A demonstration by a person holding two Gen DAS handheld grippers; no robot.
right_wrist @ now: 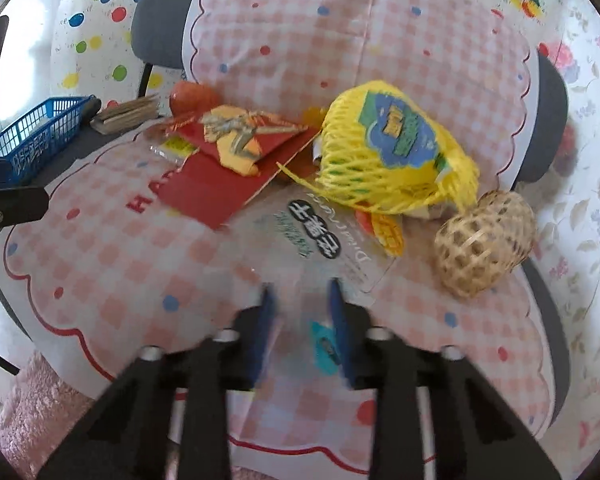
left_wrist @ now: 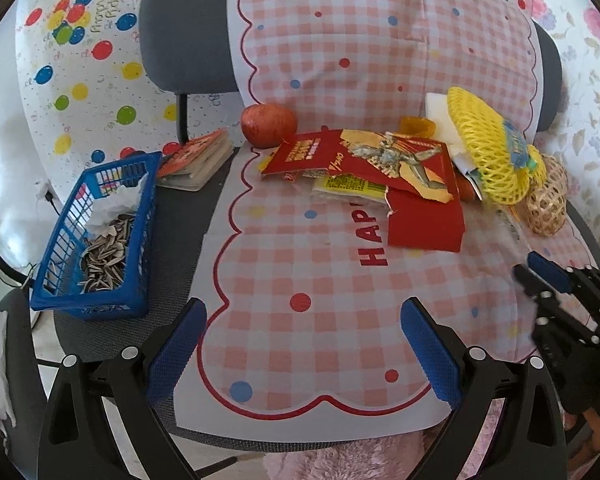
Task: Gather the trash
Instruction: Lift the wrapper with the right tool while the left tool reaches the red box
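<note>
In the left wrist view, the left gripper (left_wrist: 302, 344) sits at the bottom of the frame with its blue-padded fingers spread wide and nothing between them, above a pink checked cloth (left_wrist: 300, 264) draped over a chair. At the middle left a blue basket (left_wrist: 96, 240) holds seed shells (left_wrist: 104, 256) and a crumpled white tissue (left_wrist: 116, 204). Just beyond it, towards the upper left, lies a small book (left_wrist: 198, 160), and an apple (left_wrist: 269, 125) rests near the centre top. The trash is heaped at the centre right: a torn red wrapper (left_wrist: 412, 184) on top of a yellow packet (left_wrist: 352, 188), with a yellow foam net (left_wrist: 488, 152) and a woven ball (left_wrist: 548, 200) at the right edge. The right gripper (left_wrist: 540, 276) enters from the lower right of this frame.

In the right wrist view, the right gripper (right_wrist: 302, 296) is at the bottom centre, blurred. Its fingers are partly parted around the near edge of a clear plastic bag (right_wrist: 316, 236) with black printed characters; whether they actually pinch it I cannot tell. The bag lies flat at the centre of the frame, its far end under the yellow foam net (right_wrist: 392, 152), with the woven ball (right_wrist: 484, 240) to the right and the red wrapper (right_wrist: 220, 172) to the left. The basket (right_wrist: 36, 136) stands at the far left.
</note>
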